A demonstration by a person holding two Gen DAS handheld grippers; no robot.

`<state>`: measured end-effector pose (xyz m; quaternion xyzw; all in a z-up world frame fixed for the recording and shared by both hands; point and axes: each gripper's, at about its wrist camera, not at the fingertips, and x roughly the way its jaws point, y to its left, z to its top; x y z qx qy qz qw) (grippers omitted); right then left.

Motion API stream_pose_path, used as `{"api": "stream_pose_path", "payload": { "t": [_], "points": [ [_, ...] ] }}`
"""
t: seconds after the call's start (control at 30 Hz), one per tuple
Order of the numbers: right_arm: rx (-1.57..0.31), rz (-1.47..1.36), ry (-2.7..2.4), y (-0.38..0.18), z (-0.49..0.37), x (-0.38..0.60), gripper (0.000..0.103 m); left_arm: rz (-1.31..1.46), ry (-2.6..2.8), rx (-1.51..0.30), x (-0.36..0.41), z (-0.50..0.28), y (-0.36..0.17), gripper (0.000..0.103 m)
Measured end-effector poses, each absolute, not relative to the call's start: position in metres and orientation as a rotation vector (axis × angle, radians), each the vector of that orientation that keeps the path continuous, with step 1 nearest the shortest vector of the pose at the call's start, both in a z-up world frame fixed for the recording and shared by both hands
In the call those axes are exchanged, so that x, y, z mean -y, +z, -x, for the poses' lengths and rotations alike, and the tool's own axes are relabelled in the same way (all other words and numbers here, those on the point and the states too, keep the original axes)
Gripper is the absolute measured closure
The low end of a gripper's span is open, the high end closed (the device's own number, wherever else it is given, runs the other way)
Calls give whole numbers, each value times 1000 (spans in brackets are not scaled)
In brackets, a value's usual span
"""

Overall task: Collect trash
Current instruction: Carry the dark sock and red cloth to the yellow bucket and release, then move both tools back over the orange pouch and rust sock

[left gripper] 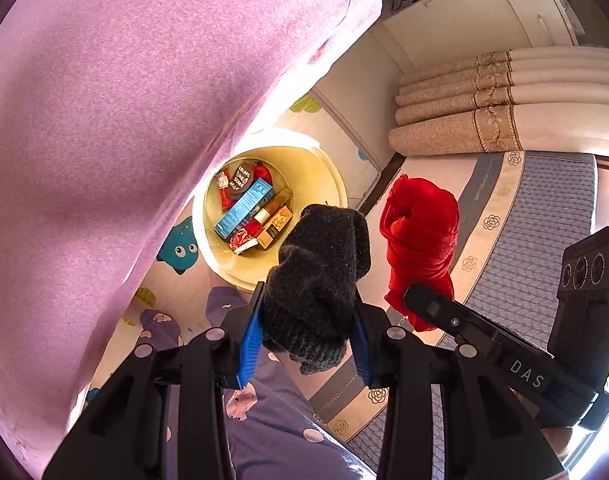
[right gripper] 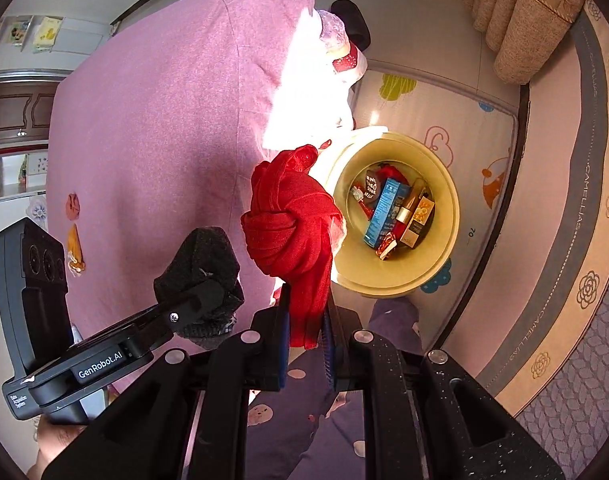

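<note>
My left gripper (left gripper: 306, 326) is shut on a bunched dark grey knitted cloth (left gripper: 320, 276), which hangs just beside the rim of a round yellow bin (left gripper: 328, 184) on the floor. The bin holds a blue carton (left gripper: 244, 208), gold boxes and red wrappers. My right gripper (right gripper: 306, 322) is shut on the tail of a knotted red cloth (right gripper: 292, 224), held above the floor to the left of the yellow bin (right gripper: 444, 184). In the left wrist view the red cloth (left gripper: 420, 240) hangs to the right of the grey one. The right wrist view shows the grey cloth (right gripper: 202, 268) at lower left.
A large pink cushion (left gripper: 124, 140) looms close on the left of the bin. A patterned mattress edge (right gripper: 576, 240) runs along the right. A cartoon play mat (right gripper: 484, 140) covers the floor, curtains (left gripper: 464, 120) hang behind, and purple spotted trousers (right gripper: 304, 420) are below me.
</note>
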<state>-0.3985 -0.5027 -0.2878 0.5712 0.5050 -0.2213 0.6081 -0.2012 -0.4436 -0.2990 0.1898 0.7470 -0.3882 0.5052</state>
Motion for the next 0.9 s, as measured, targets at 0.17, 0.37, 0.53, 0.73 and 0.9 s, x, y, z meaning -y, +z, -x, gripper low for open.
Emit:
{"api": "stream_pose_path", "payload": {
  "t": [0.17,0.37,0.53,0.73,0.9],
  "points": [
    [-1179,-1344,-531,-296,407,511,82,-484,-957,-1806,455,212,-303,58],
    [-1175,-1375,-545,-299,419,518,77,-484,-932,-1828,458,214,-310,33],
    [-1176,-1372,-547,-295,420,520,77,-489,-933,-1825,458,212,-310,33],
    [-1169,-1347,-532,-287,407,518,77,-472,-943,-1798,453,206,-298,33],
    [-1173,-1310,-502,-278,385,510,77,-438,-943,-1769,440,191,-285,33]
  ]
}}
